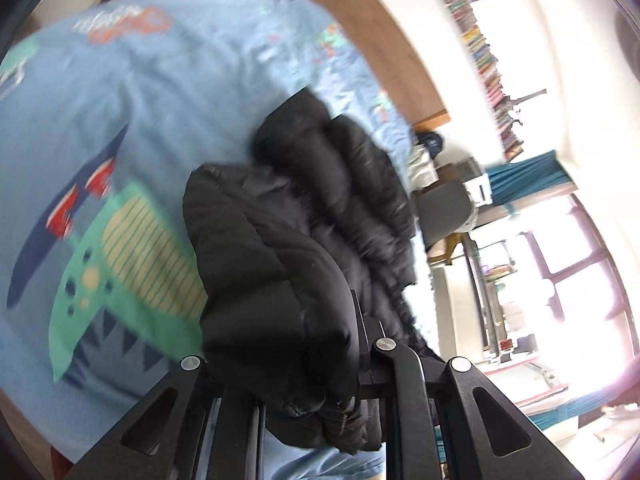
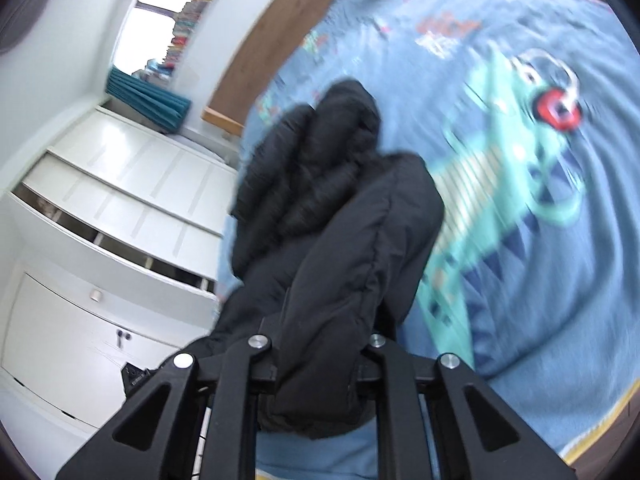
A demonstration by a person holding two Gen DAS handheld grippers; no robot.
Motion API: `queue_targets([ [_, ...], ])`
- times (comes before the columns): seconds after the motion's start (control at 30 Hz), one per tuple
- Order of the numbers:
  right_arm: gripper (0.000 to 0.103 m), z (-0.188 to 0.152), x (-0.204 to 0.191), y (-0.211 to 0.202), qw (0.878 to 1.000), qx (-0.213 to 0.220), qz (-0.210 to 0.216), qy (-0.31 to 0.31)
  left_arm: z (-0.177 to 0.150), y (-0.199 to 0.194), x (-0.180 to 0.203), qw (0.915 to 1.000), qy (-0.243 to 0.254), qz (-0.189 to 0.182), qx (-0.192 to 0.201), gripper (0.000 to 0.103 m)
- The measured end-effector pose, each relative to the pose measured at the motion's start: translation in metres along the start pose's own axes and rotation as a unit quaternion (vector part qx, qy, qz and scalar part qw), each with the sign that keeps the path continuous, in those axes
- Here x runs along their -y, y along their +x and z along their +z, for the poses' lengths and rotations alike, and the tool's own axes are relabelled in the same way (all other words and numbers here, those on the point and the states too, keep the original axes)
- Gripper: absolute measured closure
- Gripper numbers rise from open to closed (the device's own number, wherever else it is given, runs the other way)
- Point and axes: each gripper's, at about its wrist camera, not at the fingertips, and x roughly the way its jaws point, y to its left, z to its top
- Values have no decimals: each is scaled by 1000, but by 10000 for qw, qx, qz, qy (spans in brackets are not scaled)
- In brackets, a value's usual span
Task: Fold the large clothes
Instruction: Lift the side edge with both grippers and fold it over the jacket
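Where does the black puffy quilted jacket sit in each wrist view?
Left wrist: black puffy quilted jacket centre, bunched in the left gripper.
Right wrist: jacket centre, in the right gripper.
Shared landmark: light blue dinosaur-print bedspread.

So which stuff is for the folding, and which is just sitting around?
For the folding:
black puffy jacket
left gripper
right gripper
dinosaur bedspread underneath

Just sitting around:
white drawers
books
teal curtain

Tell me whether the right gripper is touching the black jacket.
Touching. The right wrist view shows the black jacket bunched between the right gripper fingers, clamped with no gap.
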Motion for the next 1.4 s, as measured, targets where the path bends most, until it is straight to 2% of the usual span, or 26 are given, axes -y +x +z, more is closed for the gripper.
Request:
queue_targets([
  [0.3,91,75,-62,1,9979,533,242,-292,67,-2,58,9982,373,-307,353,87],
  [0.53,91,154,-108,23,9942,950,232,-455,148,12,102,9952,581,-344,709,87],
  [0.7,91,226,-129,61,9923,1167,11,-403,212,49,115,9948,425,-223,897,87],
  [0.8,91,266,-131,94,9923,1193,-147,-284,250,85,119,9946,400,-37,953,87],
  [0.9,91,299,-124,129,9916,1236,-356,-156,287,132,114,9946,303,188,972,87],
  [0.97,91,322,-109,161,9910,1225,-517,150,309,163,109,9941,303,417,952,87],
  [1.13,91,364,-68,235,9857,1136,-1099,589,352,248,69,9929,-28,876,801,85],
  [1.27,90,380,-30,286,9816,952,-1426,845,369,308,35,9900,-67,1291,573,79],
  [1.33,88,384,-8,312,9791,860,-1518,1045,372,331,17,9891,-149,1382,486,73],
  [1.4,88,385,12,333,9765,794,-1556,1263,373,350,-1,9881,-302,1453,411,61],
])
